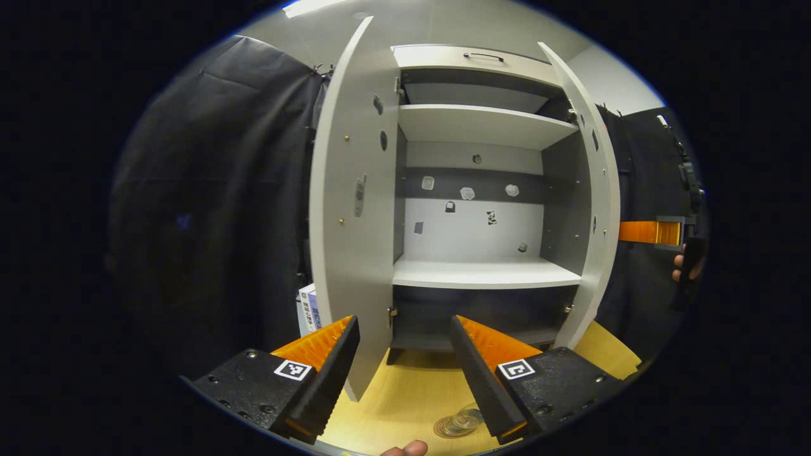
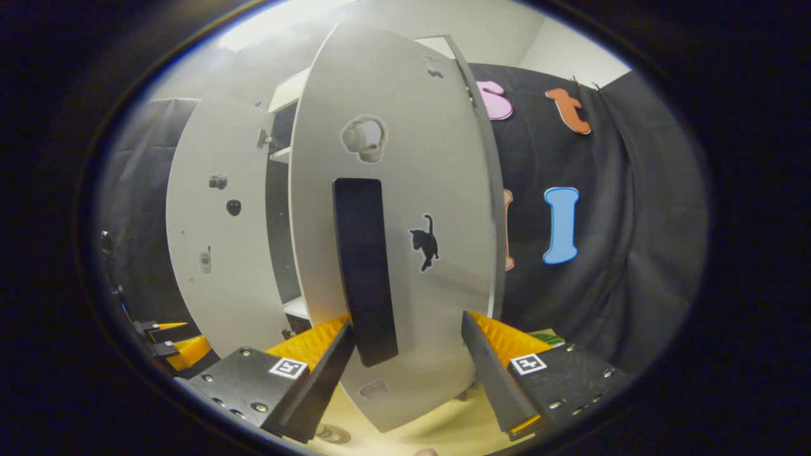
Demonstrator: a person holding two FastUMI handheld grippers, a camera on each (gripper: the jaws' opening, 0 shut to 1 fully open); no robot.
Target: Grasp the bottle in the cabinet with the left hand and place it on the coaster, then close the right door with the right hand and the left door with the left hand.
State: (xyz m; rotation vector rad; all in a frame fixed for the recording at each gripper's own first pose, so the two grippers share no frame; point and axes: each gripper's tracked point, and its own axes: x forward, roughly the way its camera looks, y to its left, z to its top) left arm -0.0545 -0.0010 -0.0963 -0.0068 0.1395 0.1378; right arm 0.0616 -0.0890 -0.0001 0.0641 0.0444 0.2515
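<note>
The grey cabinet (image 1: 485, 272) stands with both doors swung wide and its shelves bare. A clear bottle (image 1: 467, 418) sits on a round coaster (image 1: 445, 430) on the table, just below my open left gripper (image 1: 403, 320), which holds nothing. The left door (image 1: 348, 209) is right beside its left finger. In the right gripper view the right door's outer face (image 2: 437, 190) with its black handle (image 2: 366, 272) is very close. My right gripper (image 2: 406, 322) is open, one finger on each side of the handle's lower end. That gripper's orange finger (image 1: 649, 232) pokes out behind the right door (image 1: 599, 190).
The cabinet stands on a pale wooden table (image 1: 405, 392). A small white and blue box (image 1: 308, 308) sits left of the cabinet behind the left door. Black cloth walls hang on both sides. A hand (image 1: 687, 266) holds the far gripper.
</note>
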